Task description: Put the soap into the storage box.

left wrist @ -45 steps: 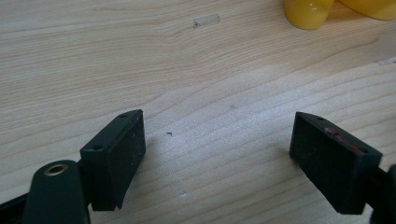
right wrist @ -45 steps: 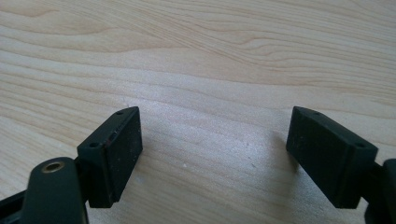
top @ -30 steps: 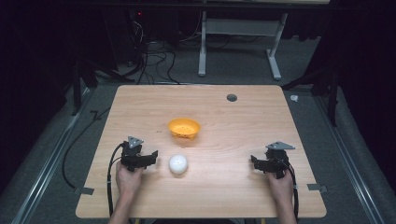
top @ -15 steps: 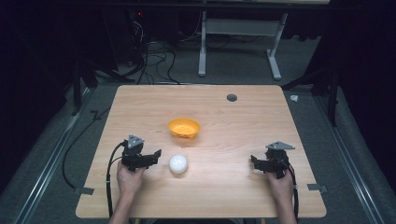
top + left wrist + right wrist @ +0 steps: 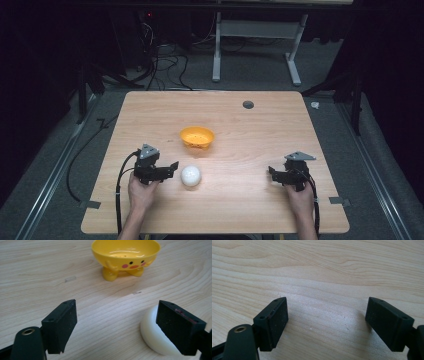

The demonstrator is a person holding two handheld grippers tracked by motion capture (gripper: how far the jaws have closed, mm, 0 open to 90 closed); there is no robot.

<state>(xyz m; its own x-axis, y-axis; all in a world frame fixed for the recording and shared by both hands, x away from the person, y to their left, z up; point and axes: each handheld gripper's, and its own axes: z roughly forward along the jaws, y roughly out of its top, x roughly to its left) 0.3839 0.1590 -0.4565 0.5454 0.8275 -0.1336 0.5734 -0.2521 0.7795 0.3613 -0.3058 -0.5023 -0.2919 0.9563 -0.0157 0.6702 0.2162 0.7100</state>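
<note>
With both pairs of jaws spread and empty, the white ball (image 5: 190, 175) sits just right of my left gripper (image 5: 167, 169), off-centre behind its right jaw, far from my right gripper (image 5: 274, 174).

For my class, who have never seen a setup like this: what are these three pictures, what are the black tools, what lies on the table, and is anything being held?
A person sits at a wooden table with a hand-held claw in each hand. The high view looks down from above: the left claw is beside a white ball, the right claw is over bare wood. Beyond the ball stands a yellow bowl with a little face and feet. The other two pictures come from cameras riding on the claws, looking along their black jaws. In the left gripper view the ball lies by one jaw, not between the two. Both claws are open; nothing is held.
</note>
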